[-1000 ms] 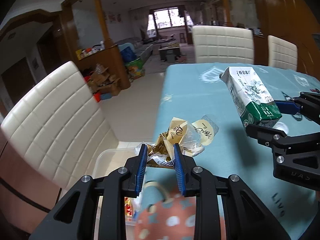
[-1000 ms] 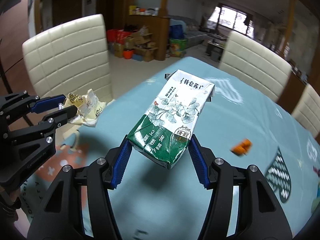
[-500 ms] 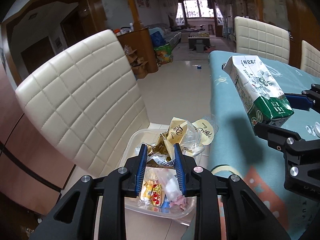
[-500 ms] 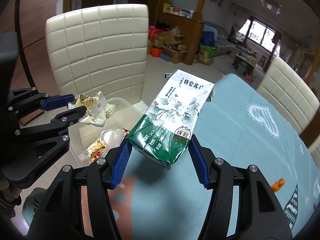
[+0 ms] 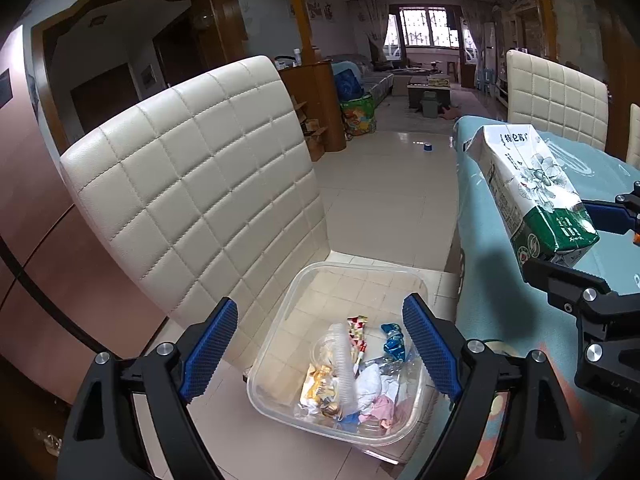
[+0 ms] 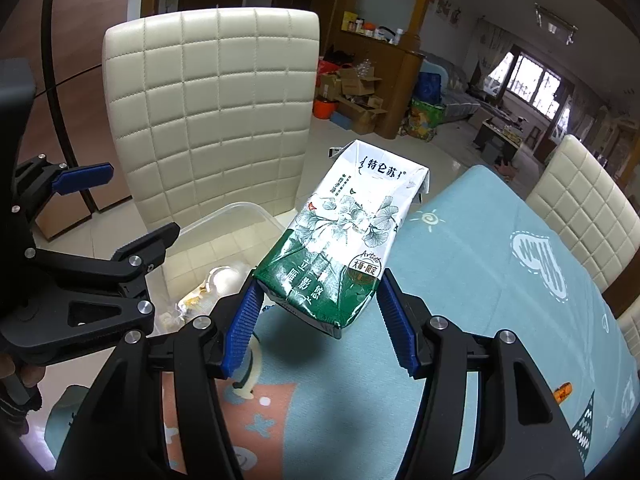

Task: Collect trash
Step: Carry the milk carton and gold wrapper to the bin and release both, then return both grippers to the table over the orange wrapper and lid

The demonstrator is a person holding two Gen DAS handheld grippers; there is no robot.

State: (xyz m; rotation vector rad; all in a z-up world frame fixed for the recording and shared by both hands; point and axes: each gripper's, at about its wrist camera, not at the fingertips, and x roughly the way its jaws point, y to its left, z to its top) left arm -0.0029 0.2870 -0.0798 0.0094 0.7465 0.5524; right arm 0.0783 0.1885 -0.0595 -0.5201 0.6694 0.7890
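My left gripper is open and empty above a clear plastic bin that sits on a cream chair seat. The bin holds several wrappers, a crushed cup and tissue. My right gripper is shut on a white and green milk carton and holds it over the table's left edge. The carton also shows in the left wrist view, to the right of the bin. The left gripper shows at the left of the right wrist view, with the bin under it.
The cream quilted chair stands against the teal-clothed table. More cream chairs stand on the table's far side. A small orange scrap lies on the cloth at the right. Tiled floor lies beyond the chair.
My left gripper has opened over the bin and the yellow wrappers it held are now in the bin. My right gripper has carried the carton left toward the table edge.
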